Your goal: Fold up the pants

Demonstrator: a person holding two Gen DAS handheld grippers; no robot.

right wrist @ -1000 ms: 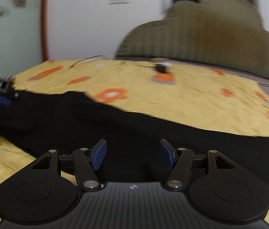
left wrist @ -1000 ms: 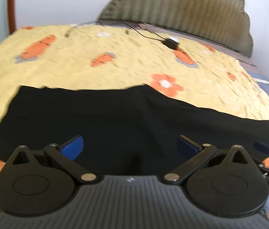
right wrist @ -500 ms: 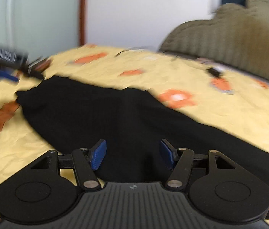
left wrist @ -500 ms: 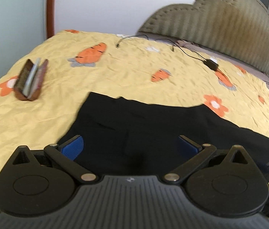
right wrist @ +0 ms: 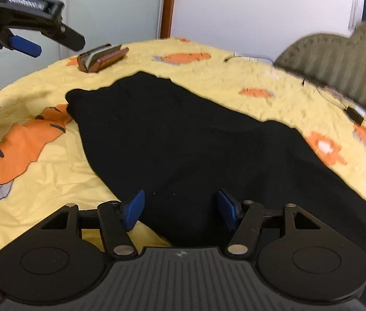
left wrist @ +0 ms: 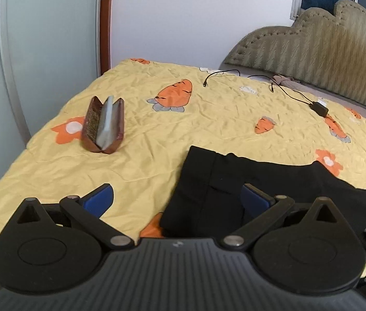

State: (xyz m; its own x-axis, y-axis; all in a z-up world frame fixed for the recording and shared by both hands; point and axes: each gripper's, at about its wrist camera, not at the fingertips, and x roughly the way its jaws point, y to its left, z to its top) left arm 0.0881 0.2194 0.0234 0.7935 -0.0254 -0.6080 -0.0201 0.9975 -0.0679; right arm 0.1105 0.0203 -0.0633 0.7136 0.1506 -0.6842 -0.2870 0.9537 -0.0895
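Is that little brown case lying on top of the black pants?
No, the brown case sits on the yellow bedspread, clearly apart from the black pants.

pants (right wrist: 183, 142): matt black cloth | bedspread (left wrist: 208, 119): creased printed cloth | headboard (left wrist: 325, 49): ribbed fabric

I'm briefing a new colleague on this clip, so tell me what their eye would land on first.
First, the black pants spread across the yellow bedsheet with its orange carrot print. Next, the brown case standing open on the sheet, off to the left of the pants' end in the left wrist view. Both the left gripper and the right gripper hang open over the cloth, holding nothing.
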